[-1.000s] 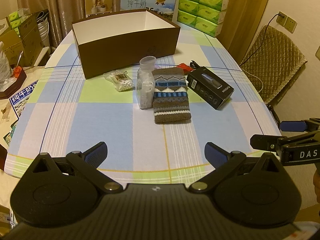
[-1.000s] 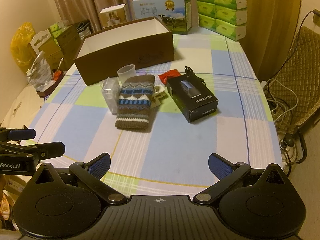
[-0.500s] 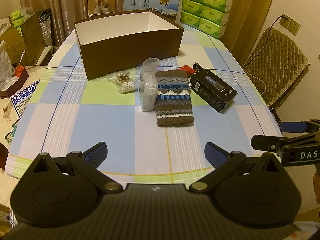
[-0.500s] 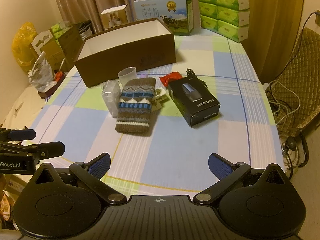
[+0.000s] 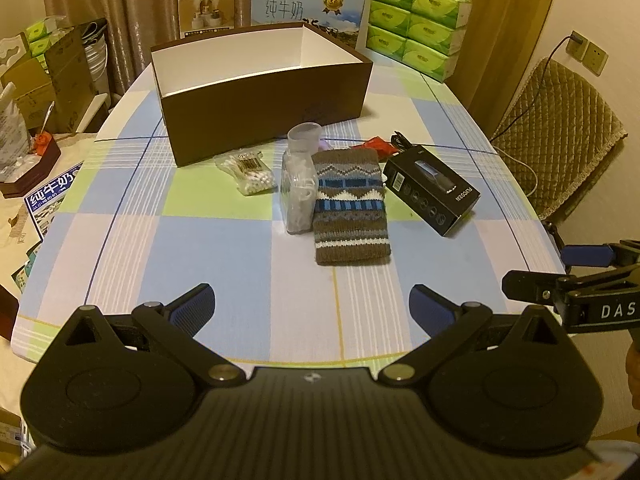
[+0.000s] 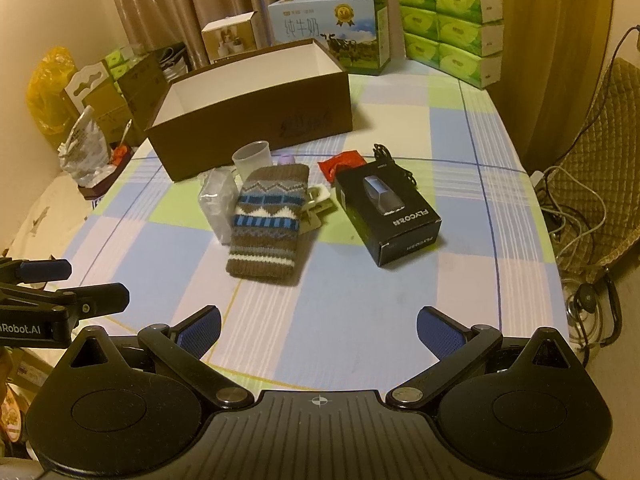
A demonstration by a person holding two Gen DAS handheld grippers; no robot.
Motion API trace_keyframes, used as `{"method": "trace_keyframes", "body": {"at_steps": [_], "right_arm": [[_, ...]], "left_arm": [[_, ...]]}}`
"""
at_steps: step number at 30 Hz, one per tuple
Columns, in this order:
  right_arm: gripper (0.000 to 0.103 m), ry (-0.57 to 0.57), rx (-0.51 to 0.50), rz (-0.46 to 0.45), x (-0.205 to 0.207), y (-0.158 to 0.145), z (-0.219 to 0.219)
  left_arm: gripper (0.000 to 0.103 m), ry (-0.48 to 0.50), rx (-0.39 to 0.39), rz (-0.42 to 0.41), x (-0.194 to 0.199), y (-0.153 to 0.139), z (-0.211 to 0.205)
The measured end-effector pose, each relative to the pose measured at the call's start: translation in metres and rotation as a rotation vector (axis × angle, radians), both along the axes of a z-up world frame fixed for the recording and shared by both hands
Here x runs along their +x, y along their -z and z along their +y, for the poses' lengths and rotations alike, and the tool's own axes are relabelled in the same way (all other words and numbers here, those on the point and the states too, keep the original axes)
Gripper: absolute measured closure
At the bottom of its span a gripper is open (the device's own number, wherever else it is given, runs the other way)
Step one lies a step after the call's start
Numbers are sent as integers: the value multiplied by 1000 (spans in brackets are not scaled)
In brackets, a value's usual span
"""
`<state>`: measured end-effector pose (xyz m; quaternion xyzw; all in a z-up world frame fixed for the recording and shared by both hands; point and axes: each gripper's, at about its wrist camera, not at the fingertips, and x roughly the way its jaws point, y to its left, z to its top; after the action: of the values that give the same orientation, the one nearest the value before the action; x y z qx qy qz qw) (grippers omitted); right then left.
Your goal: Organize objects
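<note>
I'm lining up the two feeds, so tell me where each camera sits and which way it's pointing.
Left wrist: on the left gripper at the table's near edge, facing the brown box; its open fingers show, and the right gripper at right.
Right wrist: on the right gripper, further right, same heading; the left gripper shows at left.
Shared: brown box, knitted pouch, black carton.
</note>
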<state>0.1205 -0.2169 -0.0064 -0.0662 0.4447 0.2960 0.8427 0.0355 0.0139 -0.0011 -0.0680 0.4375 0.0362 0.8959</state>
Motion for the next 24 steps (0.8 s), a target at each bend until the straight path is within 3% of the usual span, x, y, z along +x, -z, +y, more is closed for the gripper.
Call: {"method": "trace_keyframes", "body": {"at_steps": [24], "right_arm": [[2,-66,33,-2,52,11,-1]], "left_arm": [[1,-85,-4,21,36,10,-5]]}}
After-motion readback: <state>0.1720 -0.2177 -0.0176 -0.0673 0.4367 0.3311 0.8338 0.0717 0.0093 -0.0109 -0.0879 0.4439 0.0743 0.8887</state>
